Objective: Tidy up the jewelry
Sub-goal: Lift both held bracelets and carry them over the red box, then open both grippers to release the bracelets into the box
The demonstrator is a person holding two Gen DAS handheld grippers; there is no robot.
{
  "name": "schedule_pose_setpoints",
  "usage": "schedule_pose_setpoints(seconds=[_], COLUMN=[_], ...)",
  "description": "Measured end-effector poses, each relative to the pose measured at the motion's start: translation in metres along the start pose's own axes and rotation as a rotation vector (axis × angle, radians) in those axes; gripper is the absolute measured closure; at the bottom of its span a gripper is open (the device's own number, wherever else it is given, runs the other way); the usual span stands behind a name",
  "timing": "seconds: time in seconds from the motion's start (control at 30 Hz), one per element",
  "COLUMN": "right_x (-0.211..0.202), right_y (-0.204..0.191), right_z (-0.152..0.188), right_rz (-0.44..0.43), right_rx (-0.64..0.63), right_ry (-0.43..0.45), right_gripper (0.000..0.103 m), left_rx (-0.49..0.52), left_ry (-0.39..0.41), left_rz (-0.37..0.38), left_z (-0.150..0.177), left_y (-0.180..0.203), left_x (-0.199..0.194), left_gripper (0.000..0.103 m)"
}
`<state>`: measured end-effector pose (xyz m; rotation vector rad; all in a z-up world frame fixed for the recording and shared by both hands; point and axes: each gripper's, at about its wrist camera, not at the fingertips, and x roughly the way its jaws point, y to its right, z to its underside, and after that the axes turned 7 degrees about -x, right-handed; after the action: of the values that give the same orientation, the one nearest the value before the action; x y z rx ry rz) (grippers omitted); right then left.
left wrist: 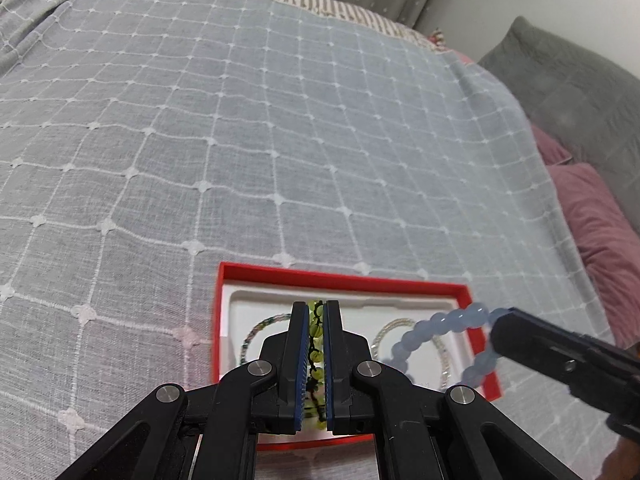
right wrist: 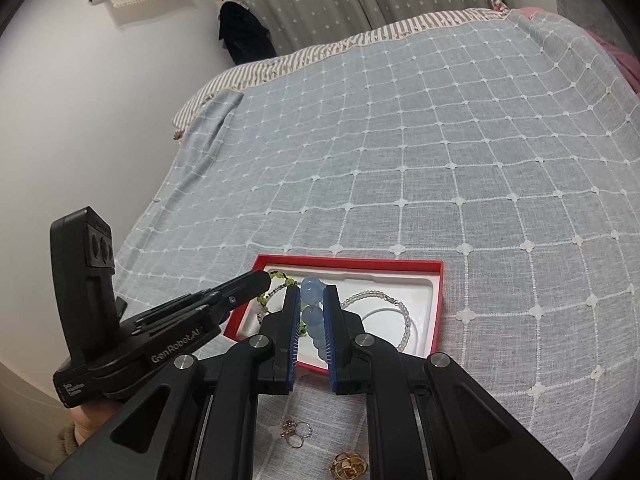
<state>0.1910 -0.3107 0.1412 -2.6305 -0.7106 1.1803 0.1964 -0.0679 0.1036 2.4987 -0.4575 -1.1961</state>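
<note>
A red box (left wrist: 344,278) with a white insert lies on the bed; it also shows in the right wrist view (right wrist: 438,300). My left gripper (left wrist: 315,310) is shut on a green bead bracelet (left wrist: 316,332) and holds it over the box's left part. My right gripper (right wrist: 311,294) is shut on a pale blue bead bracelet (right wrist: 311,300), which hangs over the box in the left wrist view (left wrist: 440,320). A clear bead bracelet (right wrist: 384,296) lies in the right of the insert. Another thin beaded bracelet (left wrist: 260,328) lies in the left.
The box sits on a grey checked bedspread (left wrist: 280,140). Small gold rings (right wrist: 294,434) and a gold brooch (right wrist: 348,466) lie on the spread in front of the box. Pink and grey pillows (left wrist: 592,208) are at the right.
</note>
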Motion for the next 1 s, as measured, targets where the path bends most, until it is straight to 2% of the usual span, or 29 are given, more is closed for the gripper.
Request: schedule_pose_setpoints(seconds=[0.4,0.47,0.53,0.6,0.73,1.0], right_x=[0.007,0.008,0.010,0.011,0.012,0.003], right_y=[0.014,0.016,0.018,0.019,0.021,0.023], right_z=[0.005,0.006,0.007,0.008,0.009,0.009], right_rz=[0.044,0.052,0.063,0.076,0.087,0.091], right_rx=[0.034,0.037,0.037,0.034,0.035,0.043], right_ry=[-0.022,-0.027,-0.033,-0.037,-0.041,-0.025], right_gripper=[0.091,0.091,0.091,0.091,0.090,0.090], left_rx=[0.014,0.020,0.022,0.025,0.035,0.046], left_ry=[-0.032,-0.042,-0.050,-0.052,-0.032,0.010], left_rz=[-0.041,-0.048,-0.053,-0.046,-0.042,-0.049], left_z=[0.004,0.005,0.006,0.006,0.004,0.005], left_y=[-0.006,-0.006,-0.007,-0.008,-0.006,-0.004], left_x=[0.009,0.010,0.011,0.010,0.003,-0.016], left_gripper=[0.101,0.092,0.075,0.073,0.062,0.060])
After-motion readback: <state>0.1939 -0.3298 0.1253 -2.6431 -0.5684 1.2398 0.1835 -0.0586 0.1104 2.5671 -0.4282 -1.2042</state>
